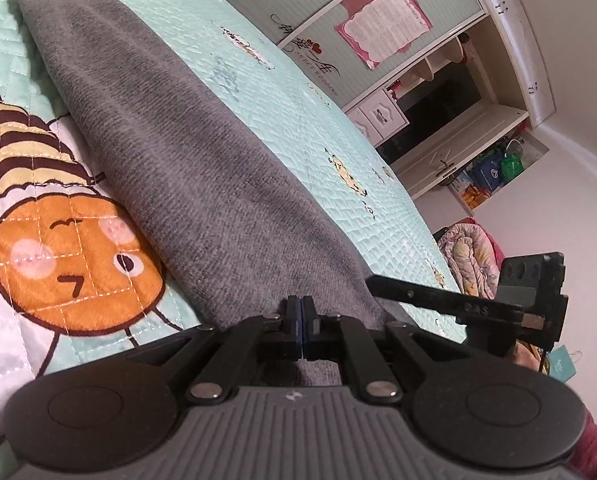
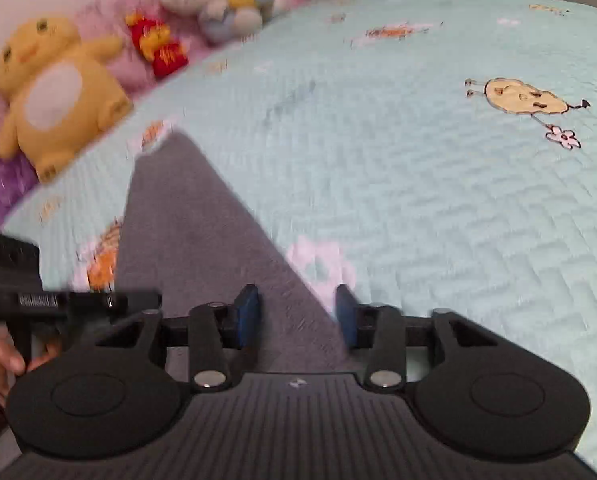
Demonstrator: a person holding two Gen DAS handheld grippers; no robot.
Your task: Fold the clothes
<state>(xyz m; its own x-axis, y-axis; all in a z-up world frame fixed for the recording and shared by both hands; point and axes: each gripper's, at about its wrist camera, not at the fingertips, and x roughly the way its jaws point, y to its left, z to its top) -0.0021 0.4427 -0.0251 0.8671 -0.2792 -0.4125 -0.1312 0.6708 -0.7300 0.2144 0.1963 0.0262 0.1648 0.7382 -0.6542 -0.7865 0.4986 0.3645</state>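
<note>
I see my left gripper (image 1: pixel 301 312) with its jaws pinched together on the near edge of the grey knit garment (image 1: pixel 170 152), which runs from bottom centre to upper left across the quilted bedspread (image 1: pixel 298 80). My right gripper (image 2: pixel 296 316) stands open over a corner. The cloth looks soft, limp and light; I would grip edges and corners.

The grey knitted garment (image 1: pixel 186 168) lay on the quilted mint bedspread (image 1: pixel 298 92) as a long, narrow folded strip, running away from the near edge toward the far side and tapering to a rounded end. Its fabric was a fine ribbed, heathered grey, with soft lengthwise creases and a doubled fold along one side. One long edge lay over a printed cartoon bee (image 1: pixel 74 264). In the blurred right wrist view it (image 2: pixel 194 232) appeared as a dark grey wedge
</note>
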